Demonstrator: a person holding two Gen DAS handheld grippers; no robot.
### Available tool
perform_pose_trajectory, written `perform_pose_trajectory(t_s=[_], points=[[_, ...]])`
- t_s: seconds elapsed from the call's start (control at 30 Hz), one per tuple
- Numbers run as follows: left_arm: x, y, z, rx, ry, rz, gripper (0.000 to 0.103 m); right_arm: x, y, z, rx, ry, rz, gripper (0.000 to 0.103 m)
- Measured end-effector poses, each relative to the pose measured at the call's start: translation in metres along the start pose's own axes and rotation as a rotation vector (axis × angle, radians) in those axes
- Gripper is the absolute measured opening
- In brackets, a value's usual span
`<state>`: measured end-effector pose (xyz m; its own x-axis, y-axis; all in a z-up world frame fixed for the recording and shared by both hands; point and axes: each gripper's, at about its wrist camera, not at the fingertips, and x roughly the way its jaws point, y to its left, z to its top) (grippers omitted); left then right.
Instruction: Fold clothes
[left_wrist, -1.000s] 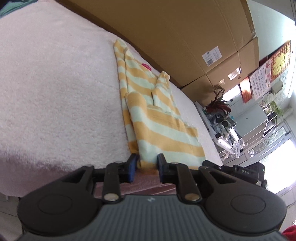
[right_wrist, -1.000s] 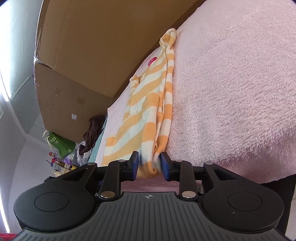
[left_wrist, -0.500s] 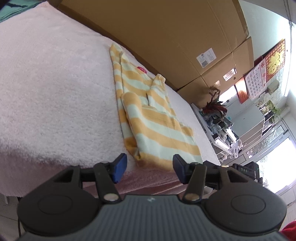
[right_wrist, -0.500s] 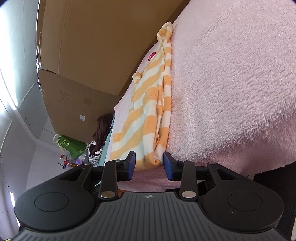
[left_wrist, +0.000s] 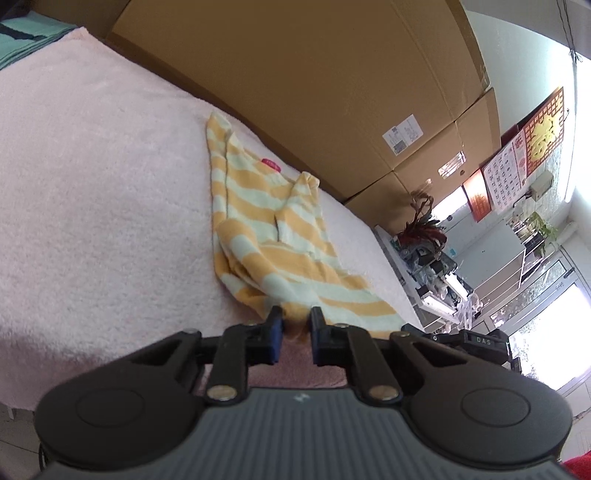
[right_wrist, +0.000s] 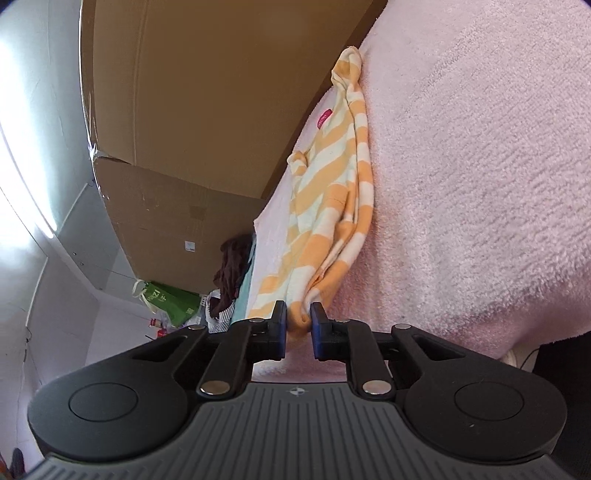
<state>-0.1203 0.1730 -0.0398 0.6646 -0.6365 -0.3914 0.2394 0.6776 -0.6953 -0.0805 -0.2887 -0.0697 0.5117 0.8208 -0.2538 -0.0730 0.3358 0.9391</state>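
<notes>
A yellow-and-white striped garment (left_wrist: 273, 229) lies lengthwise on the pink fleece-covered surface (left_wrist: 92, 206), a small red tag near its far end. My left gripper (left_wrist: 296, 317) is at the near hem, jaws closing, with the bunched hem pinched between the blue pads and lifted a little. In the right wrist view the same striped garment (right_wrist: 332, 206) runs away along the pink surface (right_wrist: 480, 184). My right gripper (right_wrist: 298, 319) is also closing, its pads pressed on a fold of the near hem at the other corner.
Large cardboard boxes (left_wrist: 314, 85) stand right behind the surface. A calendar (left_wrist: 506, 177) hangs on the far wall, with shelves and a plant (left_wrist: 421, 225) below it. A green bag (right_wrist: 166, 299) and dark clothes (right_wrist: 232, 273) lie beyond the surface's far end.
Both grippers opened wider half a second ago, then closed on the garment's near hem. The hem is now bunched and raised slightly at the left gripper.
</notes>
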Motion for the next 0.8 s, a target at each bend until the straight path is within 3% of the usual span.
perform_pose_trajectory(t_s=[0.17, 0.53, 0.8], points=[[0.013, -0.006, 0.031, 0.014, -0.045, -0.022, 0.009, 0.006, 0.004, 0.019, 0.075, -0.048, 0.049, 0.015], [0.081, 0.005, 0.099, 0.052, -0.118, 0.014, 0.008, 0.047, -0.002, 0.075, 0.176, -0.178, 0.107, 0.015], [0.127, 0.035, 0.122, -0.009, -0.098, 0.082, 0.008, 0.081, -0.017, 0.111, 0.186, -0.213, 0.044, 0.016]])
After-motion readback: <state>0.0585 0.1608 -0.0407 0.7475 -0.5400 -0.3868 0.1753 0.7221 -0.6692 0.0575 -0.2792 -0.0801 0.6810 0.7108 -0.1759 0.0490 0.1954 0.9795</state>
